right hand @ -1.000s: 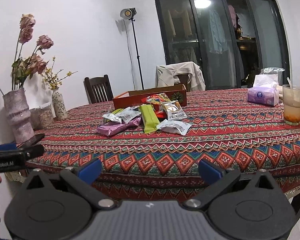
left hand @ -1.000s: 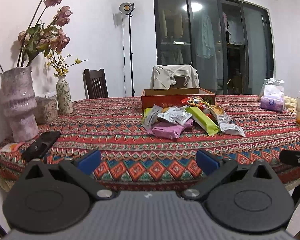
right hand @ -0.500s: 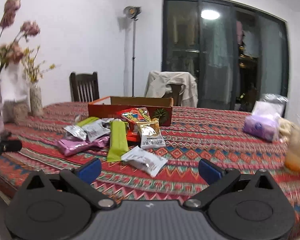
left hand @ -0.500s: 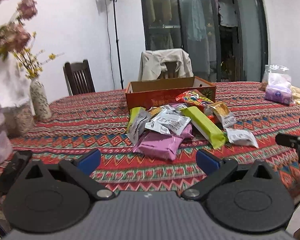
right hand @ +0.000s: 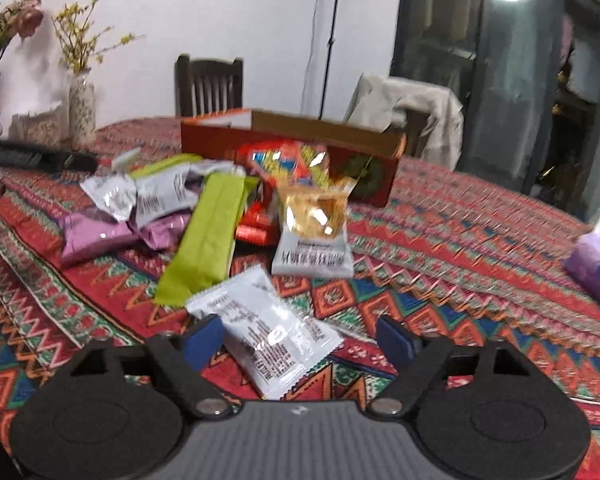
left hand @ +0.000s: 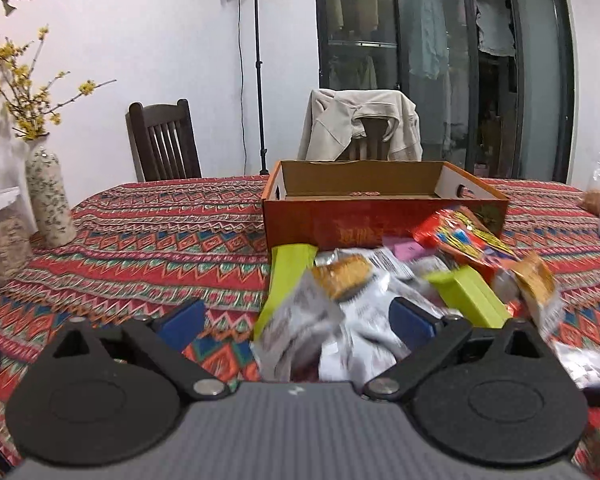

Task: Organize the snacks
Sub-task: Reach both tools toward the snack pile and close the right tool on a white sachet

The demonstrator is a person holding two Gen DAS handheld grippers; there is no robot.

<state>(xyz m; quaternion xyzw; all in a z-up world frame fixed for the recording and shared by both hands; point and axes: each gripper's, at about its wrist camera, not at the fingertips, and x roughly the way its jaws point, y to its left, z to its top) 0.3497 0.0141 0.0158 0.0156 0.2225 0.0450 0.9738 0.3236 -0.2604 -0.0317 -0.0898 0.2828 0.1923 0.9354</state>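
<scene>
While every snack lies outside the cardboard box (left hand: 384, 220), the sorting reads as barely begun: the box interior, as far as the left wrist view shows, looks bare, and the whole snack pile (right hand: 204, 204) sits heaped on the patterned tablecloth (right hand: 440, 248) just in front of the box's near wall. Nothing is held by either tool.

Right gripper (right hand: 300, 340): jaws apart but have just been narrowing, with the white sachet (right hand: 264, 332) lying between them on the cloth. The left pad looks at or near its edge, the right pad stands clear, so no grip yet. This sachet lies nearest, slightly apart from the heap. Its long axis runs diagonally, from far-left to near-right in the right wrist view, flat on the cloth, printed side up.

Left gripper (left hand: 296, 320): jaws wide apart, low over the near-left edge of the pile, with a silver packet (left hand: 300, 328) blurred between the pads; contact cannot be told.

Other pieces: the green bar (right hand: 208, 236) points away toward the box, its long axis tilted slightly rightward at the far end; a purple packet (right hand: 100, 232) lies crosswise to the left; a gold-and-white packet (right hand: 314, 224) stands lengthwise toward the box.

Judgement: all items remain to be moved; the white sachet looks like the first pick.
</scene>
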